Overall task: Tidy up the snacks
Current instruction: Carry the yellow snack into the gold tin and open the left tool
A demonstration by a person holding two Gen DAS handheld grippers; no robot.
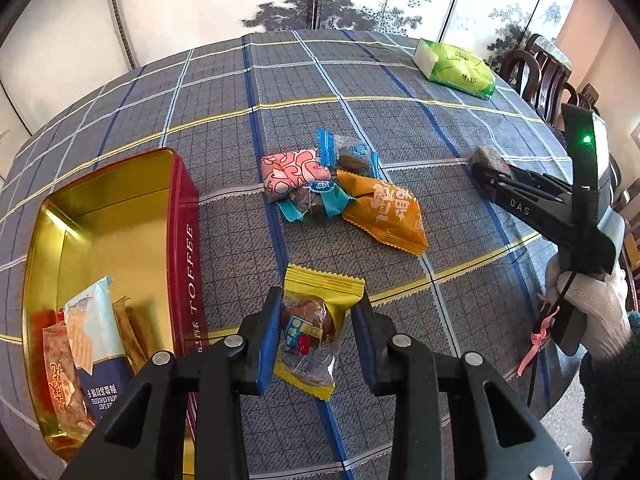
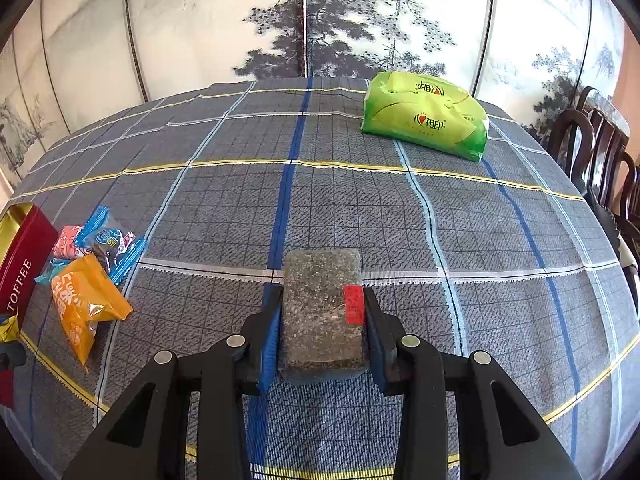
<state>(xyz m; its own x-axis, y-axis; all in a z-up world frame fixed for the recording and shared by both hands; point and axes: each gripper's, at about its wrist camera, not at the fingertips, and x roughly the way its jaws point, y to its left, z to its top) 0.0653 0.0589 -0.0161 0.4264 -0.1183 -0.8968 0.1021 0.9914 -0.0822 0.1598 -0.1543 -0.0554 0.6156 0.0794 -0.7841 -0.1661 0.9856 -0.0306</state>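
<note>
Yellow-wrapped snack [image 1: 316, 336] pinched by left gripper [image 1: 316, 340]; tin [image 1: 188, 240] at nine o'clock part-filled; pile [image 1: 340, 196] at twelve remains; right gripper [image 2: 320, 328] clamps grey block [image 2: 322, 312].

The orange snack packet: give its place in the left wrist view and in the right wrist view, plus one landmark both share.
Left wrist view: the orange snack packet lies right of centre, at the near right of the loose pile of sweets.
Right wrist view: it lies at the far left, just right of the tin.
Shared landmark: the red TOFFEE tin, left of the packet in both views.
</note>
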